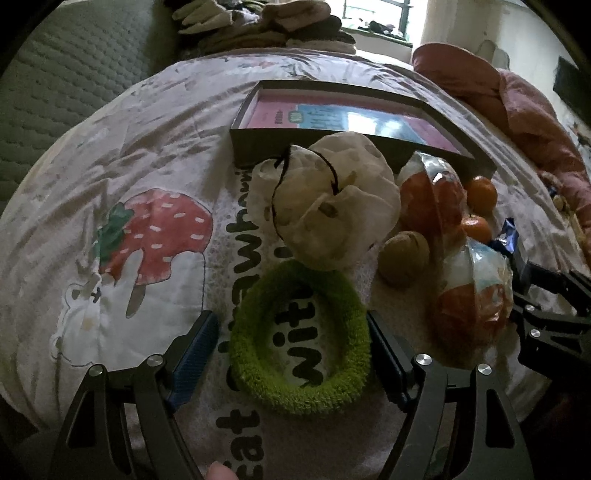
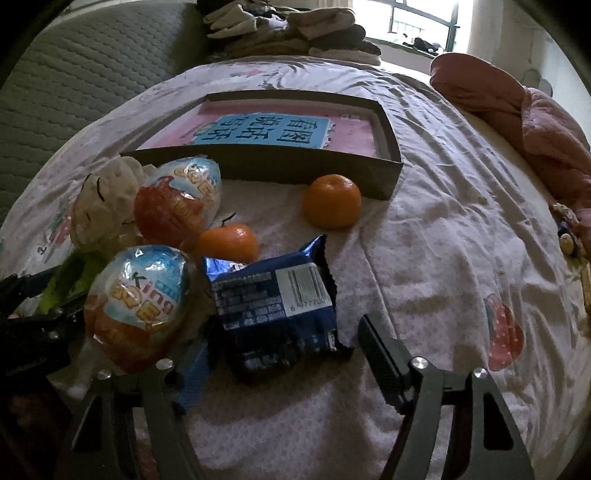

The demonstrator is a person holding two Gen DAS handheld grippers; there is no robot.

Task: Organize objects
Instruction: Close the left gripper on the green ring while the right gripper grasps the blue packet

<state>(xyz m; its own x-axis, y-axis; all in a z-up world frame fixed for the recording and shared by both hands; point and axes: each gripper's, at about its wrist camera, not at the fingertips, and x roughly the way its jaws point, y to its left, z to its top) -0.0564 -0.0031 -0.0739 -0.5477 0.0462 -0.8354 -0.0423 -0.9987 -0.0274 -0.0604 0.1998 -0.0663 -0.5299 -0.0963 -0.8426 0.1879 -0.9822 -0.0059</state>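
Note:
A green fuzzy hair tie (image 1: 300, 341) lies on the bed sheet between the open fingers of my left gripper (image 1: 293, 343). Behind it sit a cream fabric scrunchie (image 1: 325, 201), a walnut (image 1: 404, 254), two wrapped chocolate eggs (image 1: 432, 199) (image 2: 138, 302) and two tangerines (image 2: 332, 201) (image 2: 229, 242). A shallow dark box (image 2: 266, 164) with a pink and blue book inside stands further back. My right gripper (image 2: 280, 354) is open around a dark blue snack packet (image 2: 275, 306).
The bed sheet (image 1: 122, 177) carries a strawberry print. A pink quilt (image 2: 535, 122) is bunched at the right. Folded clothes (image 2: 295, 29) are piled at the bed's far end. A grey quilted mattress (image 1: 55, 92) lies at the left.

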